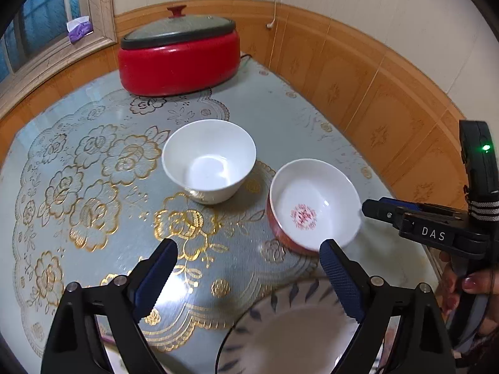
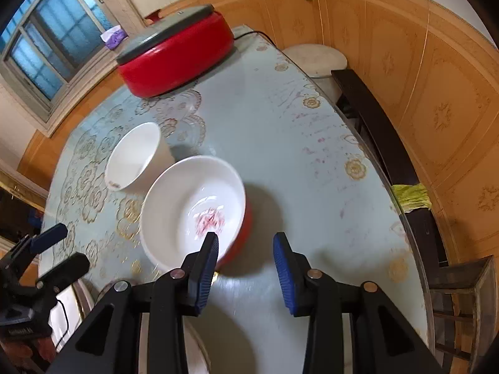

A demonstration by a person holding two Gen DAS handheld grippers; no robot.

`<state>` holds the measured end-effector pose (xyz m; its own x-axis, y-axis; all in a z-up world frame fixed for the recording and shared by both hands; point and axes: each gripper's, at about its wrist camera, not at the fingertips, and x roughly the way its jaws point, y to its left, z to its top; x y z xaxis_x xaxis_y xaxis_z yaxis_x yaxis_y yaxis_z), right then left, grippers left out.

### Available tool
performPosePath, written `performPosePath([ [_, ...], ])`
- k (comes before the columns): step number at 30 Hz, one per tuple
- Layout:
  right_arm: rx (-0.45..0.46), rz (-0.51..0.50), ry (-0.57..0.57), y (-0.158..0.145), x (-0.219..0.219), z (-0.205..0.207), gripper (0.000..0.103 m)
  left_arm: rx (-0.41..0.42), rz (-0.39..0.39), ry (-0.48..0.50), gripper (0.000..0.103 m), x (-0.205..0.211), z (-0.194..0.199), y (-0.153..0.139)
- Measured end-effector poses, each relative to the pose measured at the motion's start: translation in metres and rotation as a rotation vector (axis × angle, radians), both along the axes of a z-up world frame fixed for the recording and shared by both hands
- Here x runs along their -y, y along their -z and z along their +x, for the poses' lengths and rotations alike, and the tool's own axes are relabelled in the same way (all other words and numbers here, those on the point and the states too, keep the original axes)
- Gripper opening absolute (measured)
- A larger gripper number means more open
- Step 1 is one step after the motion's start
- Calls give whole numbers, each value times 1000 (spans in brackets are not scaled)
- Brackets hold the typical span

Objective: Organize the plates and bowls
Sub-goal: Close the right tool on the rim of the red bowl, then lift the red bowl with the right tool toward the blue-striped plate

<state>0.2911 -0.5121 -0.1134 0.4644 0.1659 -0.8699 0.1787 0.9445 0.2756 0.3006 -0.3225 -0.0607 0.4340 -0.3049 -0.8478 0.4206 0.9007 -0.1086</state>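
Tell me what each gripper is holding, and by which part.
Nothing. The left gripper and right gripper are both open; the red bowl sits unheld near the right one.

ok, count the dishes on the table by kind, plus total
Bowls: 2, a plain white bowl and a red-sided bowl with a red motif inside
Plates: 1, a blue-patterned plate at the near edge
Lidded red cooker: 1
Total: 4

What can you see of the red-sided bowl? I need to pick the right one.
The red-sided bowl is glossy, ceramic-looking, white inside with a red motif at the bottom. It is empty, upright on the table, right of the plain white bowl. The open right gripper straddles its near rim, without clear contact.
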Motion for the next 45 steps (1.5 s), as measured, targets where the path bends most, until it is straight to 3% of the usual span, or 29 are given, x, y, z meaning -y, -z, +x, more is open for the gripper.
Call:
performPosePath([
  [11, -71, 64, -51, 33, 5, 51, 36, -56, 87, 8, 87, 44, 39, 36],
  [21, -90, 39, -104, 49, 4, 57, 29, -104, 119, 4, 65, 56, 54, 60],
  [31, -95, 71, -119, 64, 2, 61, 26, -135, 136, 12, 53, 64, 63, 75],
  [35, -78, 28, -149, 64, -4, 62, 24, -158, 139, 20, 35, 65, 66, 82],
  [38, -67, -2, -162, 64, -10, 62, 21, -164, 126, 27, 35, 69, 66, 84],
  [43, -49, 41, -150, 66, -9, 63, 16, -149, 134, 71, 32, 78, 64, 86],
  [45, -43, 42, -143, 66, -9, 63, 16, -147, 124, 84, 25, 82, 65, 86],
])
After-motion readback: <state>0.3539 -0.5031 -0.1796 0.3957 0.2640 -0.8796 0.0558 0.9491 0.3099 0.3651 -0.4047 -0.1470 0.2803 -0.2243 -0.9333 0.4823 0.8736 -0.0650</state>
